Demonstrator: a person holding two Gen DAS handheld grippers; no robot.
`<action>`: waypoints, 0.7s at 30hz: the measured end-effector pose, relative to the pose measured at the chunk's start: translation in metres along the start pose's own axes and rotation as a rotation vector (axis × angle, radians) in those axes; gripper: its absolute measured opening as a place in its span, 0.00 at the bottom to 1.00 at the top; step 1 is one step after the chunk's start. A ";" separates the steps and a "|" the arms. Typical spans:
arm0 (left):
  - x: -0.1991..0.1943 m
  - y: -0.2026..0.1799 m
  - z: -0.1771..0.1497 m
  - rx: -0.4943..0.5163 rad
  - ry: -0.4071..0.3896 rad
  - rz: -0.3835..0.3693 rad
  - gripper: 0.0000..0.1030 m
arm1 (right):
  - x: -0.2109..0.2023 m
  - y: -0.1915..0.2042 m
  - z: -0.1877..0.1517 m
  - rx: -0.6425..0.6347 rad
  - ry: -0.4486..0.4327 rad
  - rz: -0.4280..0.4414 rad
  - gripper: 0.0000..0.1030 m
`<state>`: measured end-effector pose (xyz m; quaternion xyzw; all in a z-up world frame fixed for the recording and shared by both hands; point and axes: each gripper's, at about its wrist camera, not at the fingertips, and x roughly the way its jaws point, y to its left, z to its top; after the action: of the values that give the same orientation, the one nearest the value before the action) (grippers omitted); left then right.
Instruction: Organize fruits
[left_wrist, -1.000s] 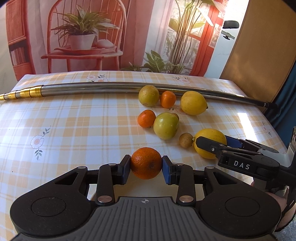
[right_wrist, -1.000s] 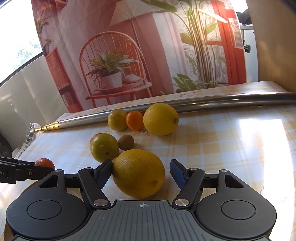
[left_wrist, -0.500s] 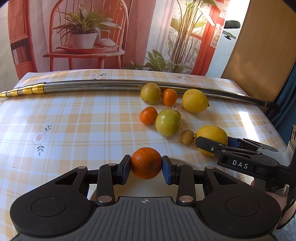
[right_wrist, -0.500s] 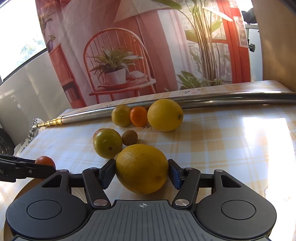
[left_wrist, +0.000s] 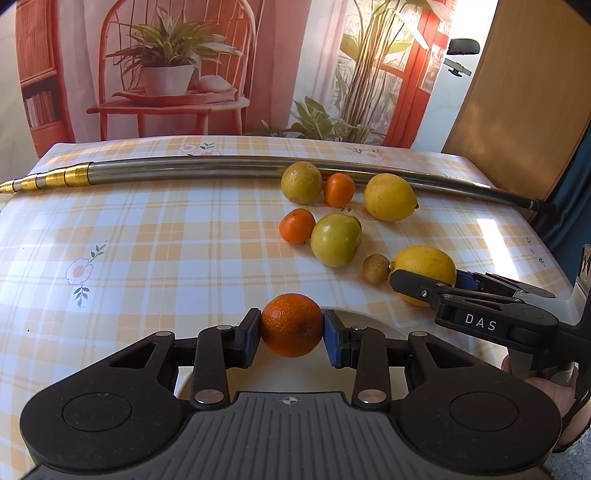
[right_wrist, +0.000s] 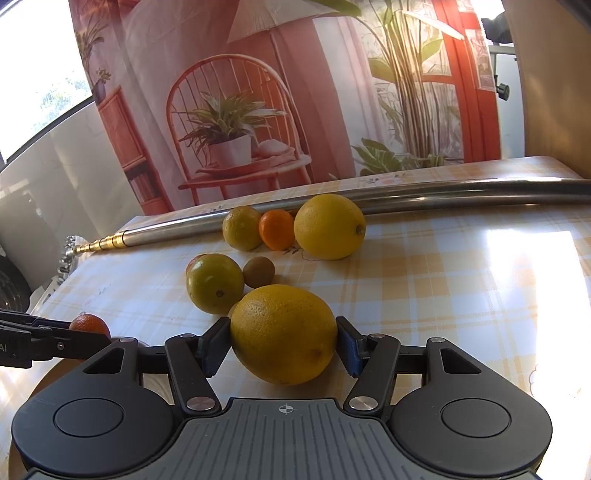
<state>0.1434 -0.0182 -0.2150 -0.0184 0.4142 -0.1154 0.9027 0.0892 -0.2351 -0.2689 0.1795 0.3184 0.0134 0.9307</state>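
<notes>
Left gripper (left_wrist: 291, 334): pinching an orange (left_wrist: 291, 325).
Right gripper (right_wrist: 282, 345): fingers pressed on a lemon (right_wrist: 283, 334), seemingly lifted.

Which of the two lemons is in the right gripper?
The near lemon, clamped between the right gripper's pads beside the kiwi. The other lemon lies free by the metal pole.

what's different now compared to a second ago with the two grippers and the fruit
The right gripper closed from open around the large lemon to shut on it. The left gripper kept its hold on the orange. The loose fruit, such as the green apple and kiwi, stayed put.
</notes>
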 end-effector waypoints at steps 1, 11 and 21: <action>0.000 0.000 0.000 0.000 0.000 0.000 0.37 | 0.000 0.000 0.000 0.001 0.000 0.003 0.54; -0.001 0.000 0.000 0.001 -0.001 -0.001 0.37 | -0.001 -0.006 -0.001 0.019 -0.006 0.013 0.54; -0.005 0.003 -0.003 0.000 -0.002 0.002 0.37 | -0.002 -0.008 -0.002 0.022 -0.010 0.014 0.54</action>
<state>0.1383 -0.0141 -0.2133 -0.0183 0.4135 -0.1144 0.9031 0.0856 -0.2416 -0.2721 0.1920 0.3127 0.0154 0.9301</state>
